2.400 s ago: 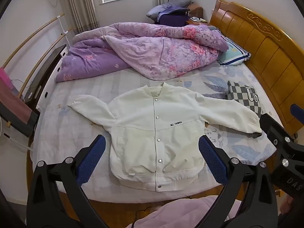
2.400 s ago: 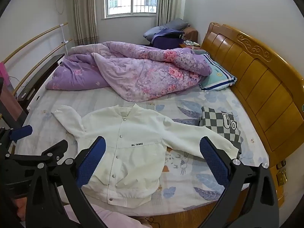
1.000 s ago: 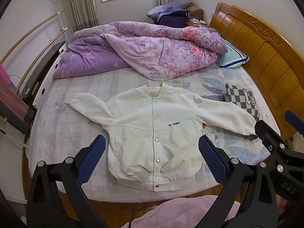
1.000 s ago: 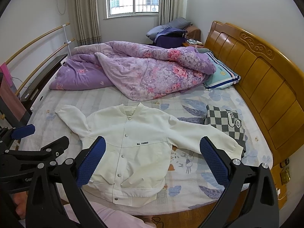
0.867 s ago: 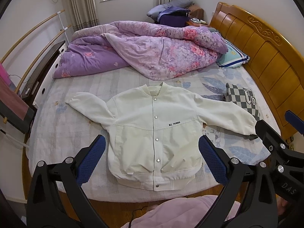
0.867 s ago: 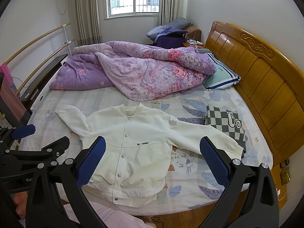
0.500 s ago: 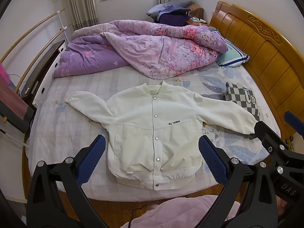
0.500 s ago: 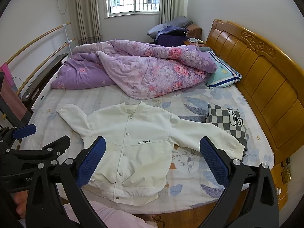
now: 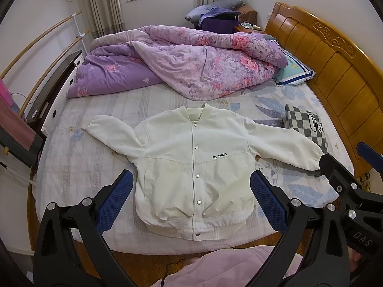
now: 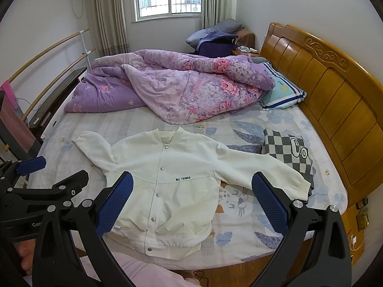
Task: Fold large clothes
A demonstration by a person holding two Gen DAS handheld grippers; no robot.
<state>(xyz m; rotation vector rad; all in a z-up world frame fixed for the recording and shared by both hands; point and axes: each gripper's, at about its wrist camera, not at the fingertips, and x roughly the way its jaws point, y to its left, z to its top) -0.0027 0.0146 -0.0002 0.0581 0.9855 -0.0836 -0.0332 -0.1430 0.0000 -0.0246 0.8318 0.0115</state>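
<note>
Jacket [image 9: 191, 165]: cream woven cloth, matt, w/ shiny metal snaps [image 9: 196, 147] & ribbed knit hem. Bedsheet [image 9: 95, 157]: thin printed cotton, matt, fine grid texture. Quilt [image 9: 191, 57]: purple floral cloth, stitched & puffy, soft matt. Checked cloth [image 9: 306, 124]: grey-white knit. Headboard [image 9: 335, 55]: varnished orange wood, glossy, carved top. Left claw [image 9: 191, 203] & right claw [image 10: 191, 202]: matt black plastic arms, blue dimpled rubbery pads [image 10: 115, 201], silver screw heads.
</note>
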